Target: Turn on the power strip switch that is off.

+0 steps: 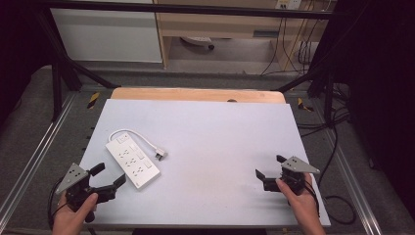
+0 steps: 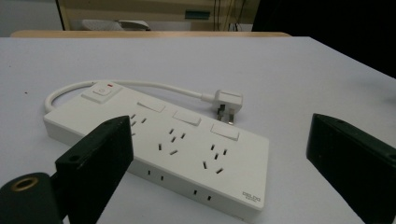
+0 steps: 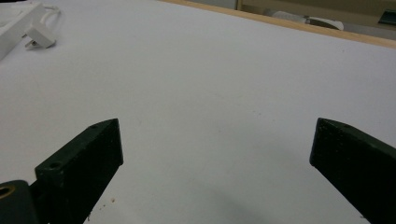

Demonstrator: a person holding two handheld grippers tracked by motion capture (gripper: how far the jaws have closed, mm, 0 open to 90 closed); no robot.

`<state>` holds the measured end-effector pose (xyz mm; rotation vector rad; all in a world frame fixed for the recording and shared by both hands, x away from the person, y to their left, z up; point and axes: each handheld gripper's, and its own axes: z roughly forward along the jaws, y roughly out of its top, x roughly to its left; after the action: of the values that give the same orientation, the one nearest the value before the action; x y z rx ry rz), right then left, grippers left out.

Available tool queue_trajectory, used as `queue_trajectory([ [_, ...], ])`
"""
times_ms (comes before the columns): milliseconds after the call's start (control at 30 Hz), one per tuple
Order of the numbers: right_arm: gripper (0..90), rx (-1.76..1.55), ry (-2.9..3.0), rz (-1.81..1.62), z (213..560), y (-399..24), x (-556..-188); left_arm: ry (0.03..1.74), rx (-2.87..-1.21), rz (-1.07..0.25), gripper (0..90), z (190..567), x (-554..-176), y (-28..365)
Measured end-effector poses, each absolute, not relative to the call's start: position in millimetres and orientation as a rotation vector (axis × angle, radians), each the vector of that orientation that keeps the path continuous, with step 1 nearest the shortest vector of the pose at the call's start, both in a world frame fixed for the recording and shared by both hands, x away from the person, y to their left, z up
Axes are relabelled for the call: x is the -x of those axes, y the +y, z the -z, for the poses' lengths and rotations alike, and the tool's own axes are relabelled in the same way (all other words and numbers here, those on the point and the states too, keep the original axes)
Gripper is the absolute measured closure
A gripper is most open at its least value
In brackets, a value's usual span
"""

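A white power strip (image 1: 132,162) with several sockets and switches lies flat at the left of the white table, its short cable looping round to a white plug (image 1: 160,154). In the left gripper view the strip (image 2: 177,149) lies just ahead of the jaws and the plug (image 2: 227,103) rests beyond it. My left gripper (image 1: 108,176) sits at the table's near left corner, open, a little short of the strip's near end. My right gripper (image 1: 270,166) hovers at the near right, open over bare table (image 3: 210,107), with the plug (image 3: 39,36) far off at the upper left.
The white tabletop (image 1: 220,137) lies on a wooden board (image 1: 195,94) that shows along the far edge. A black frame (image 1: 63,73) surrounds the table. Cables (image 1: 337,147) trail on the floor at the right. A cabinet and shelving stand behind.
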<state>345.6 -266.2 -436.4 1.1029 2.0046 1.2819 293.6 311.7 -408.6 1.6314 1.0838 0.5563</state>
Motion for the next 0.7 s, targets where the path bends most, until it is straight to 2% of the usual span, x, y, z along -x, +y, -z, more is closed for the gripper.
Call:
queue_trajectory([
  [700, 2.4, -1.106, 2.017, -1.285, 436.7, -262.9, -346.1, 1.069, -1.619, -0.561, 7.6, 400.4, -297.6, 303.7],
])
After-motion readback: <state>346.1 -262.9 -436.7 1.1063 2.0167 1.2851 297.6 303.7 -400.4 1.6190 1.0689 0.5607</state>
